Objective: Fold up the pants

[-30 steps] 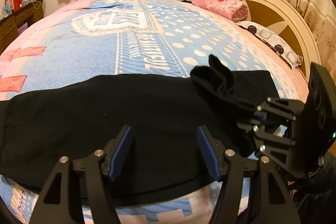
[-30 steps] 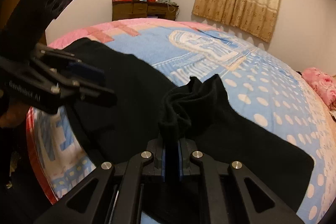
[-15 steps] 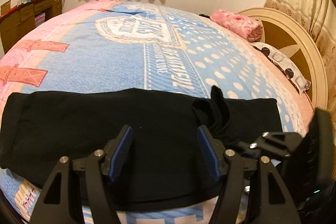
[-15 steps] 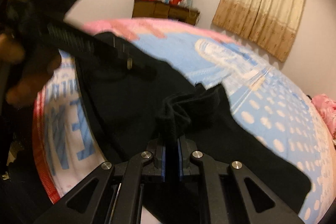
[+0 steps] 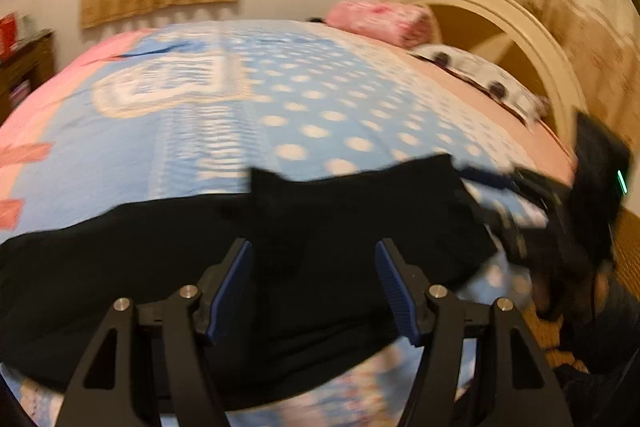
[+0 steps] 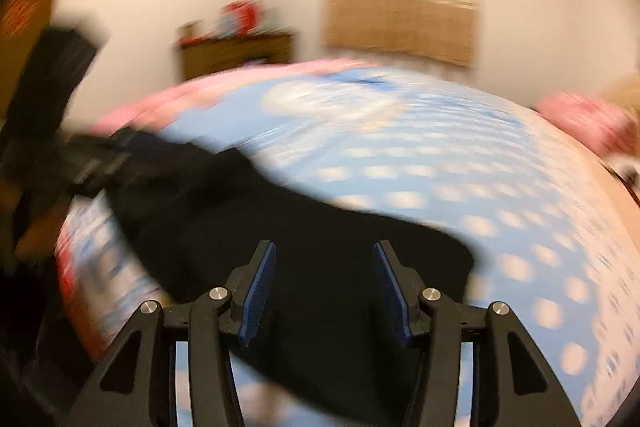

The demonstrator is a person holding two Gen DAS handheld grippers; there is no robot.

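Observation:
The black pants (image 5: pixel 160 259) lie flat along the near edge of the bed, with a small raised bunch of cloth (image 5: pixel 272 191) near the middle. My left gripper (image 5: pixel 314 287) is open and empty, just above the pants. My right gripper (image 6: pixel 322 291) is open and empty over the pants' right end (image 6: pixel 320 247). The right gripper also shows at the right of the left wrist view (image 5: pixel 560 211), past the pants' end. The left gripper shows blurred at the left of the right wrist view (image 6: pixel 80 163). Both views are motion-blurred.
The bed has a blue dotted and pink cover (image 5: pixel 320 99). A pink folded blanket (image 5: pixel 384 21) and a spotted pillow (image 5: pixel 480 79) lie by the cream headboard (image 5: pixel 520 39). A wooden dresser (image 6: pixel 236 53) stands by the far wall.
My right gripper has opened and let go of the bunch of pants cloth, then pulled back to the right. The cloth has dropped almost flat. The left gripper stays open.

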